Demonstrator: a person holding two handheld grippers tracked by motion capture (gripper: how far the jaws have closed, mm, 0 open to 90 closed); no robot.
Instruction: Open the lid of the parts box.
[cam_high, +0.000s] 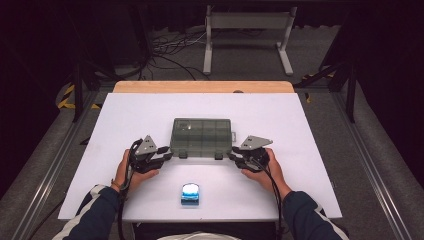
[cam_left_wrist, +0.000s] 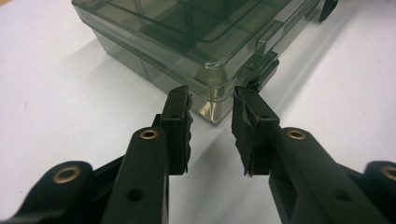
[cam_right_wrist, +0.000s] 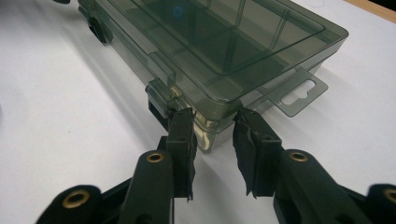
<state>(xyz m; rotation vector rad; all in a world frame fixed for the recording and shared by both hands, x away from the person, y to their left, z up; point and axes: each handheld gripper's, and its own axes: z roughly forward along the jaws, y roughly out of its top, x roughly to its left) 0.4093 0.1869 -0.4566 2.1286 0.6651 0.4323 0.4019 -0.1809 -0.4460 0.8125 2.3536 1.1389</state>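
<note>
A smoky clear compartment box (cam_high: 202, 135) lies shut in the middle of the white table top (cam_high: 125, 115). My left gripper (cam_high: 167, 156) is at its near left corner and my right gripper (cam_high: 233, 156) at its near right corner. In the left gripper view the box corner (cam_left_wrist: 210, 74) sits between the two black tips of the left gripper (cam_left_wrist: 211, 92), which touch it on both sides. In the right gripper view the right gripper (cam_right_wrist: 212, 113) pinches the other corner (cam_right_wrist: 212, 126) the same way, beside a black latch (cam_right_wrist: 156, 105).
A small blue and white object (cam_high: 190, 194) lies near the table's front edge, between the person's forearms. A clear hang tab (cam_right_wrist: 301, 93) sticks out from the box's side. Beyond the table, a white metal stand (cam_high: 247, 22) and cables sit on the floor.
</note>
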